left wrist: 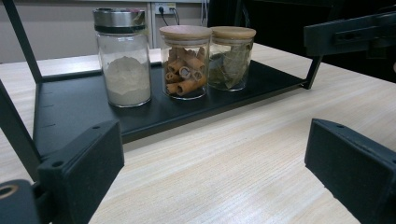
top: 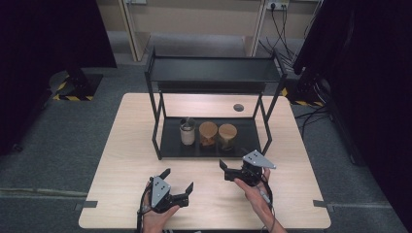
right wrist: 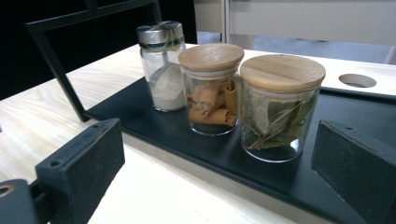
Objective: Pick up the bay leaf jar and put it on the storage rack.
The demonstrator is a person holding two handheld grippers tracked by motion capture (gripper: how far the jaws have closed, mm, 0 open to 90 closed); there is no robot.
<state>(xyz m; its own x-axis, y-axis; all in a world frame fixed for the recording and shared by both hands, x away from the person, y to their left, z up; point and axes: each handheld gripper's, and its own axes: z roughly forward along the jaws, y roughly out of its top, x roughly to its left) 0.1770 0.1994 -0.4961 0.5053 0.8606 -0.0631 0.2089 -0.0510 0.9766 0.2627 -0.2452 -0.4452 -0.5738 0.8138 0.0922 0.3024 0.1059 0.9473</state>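
Three jars stand in a row on the bottom shelf (top: 170,141) of a black rack (top: 214,70) at the middle of the tabletop (top: 121,160). From my left in the high view: a powder jar (top: 187,132) with a metal lid, a bark jar (top: 208,133) with a wooden lid, and a leaf jar (top: 227,136) with a wooden lid. The two wooden-lidded jars stand just beside each other; I cannot tell if they touch. The powder jar stands slightly apart from them. All three are upright.

I hold the left hand-held gripper (top: 179,180) over the near part of the tabletop, left of centre, clear of the rack. Its jaws are spread wide with nothing between them. In the left gripper view, the powder jar (left wrist: 123,58), bark jar (left wrist: 185,60) and leaf jar (left wrist: 231,57) lie ahead, well apart from the jaws.

I hold the right hand-held gripper (top: 227,167) near the front edge of the bottom shelf, in front of the leaf jar. Its jaws are also spread, with nothing gripped. In the right gripper view, the leaf jar (right wrist: 279,107) is nearest, ahead of the gap between the jaws and towards the right one, not touched. The bark jar (right wrist: 212,88) stands left of it, and the powder jar (right wrist: 162,65) is farther back.

The top shelf (top: 214,68) of the rack carries nothing that I can make out. A round hole (top: 238,107) sits in the tabletop behind the rack.
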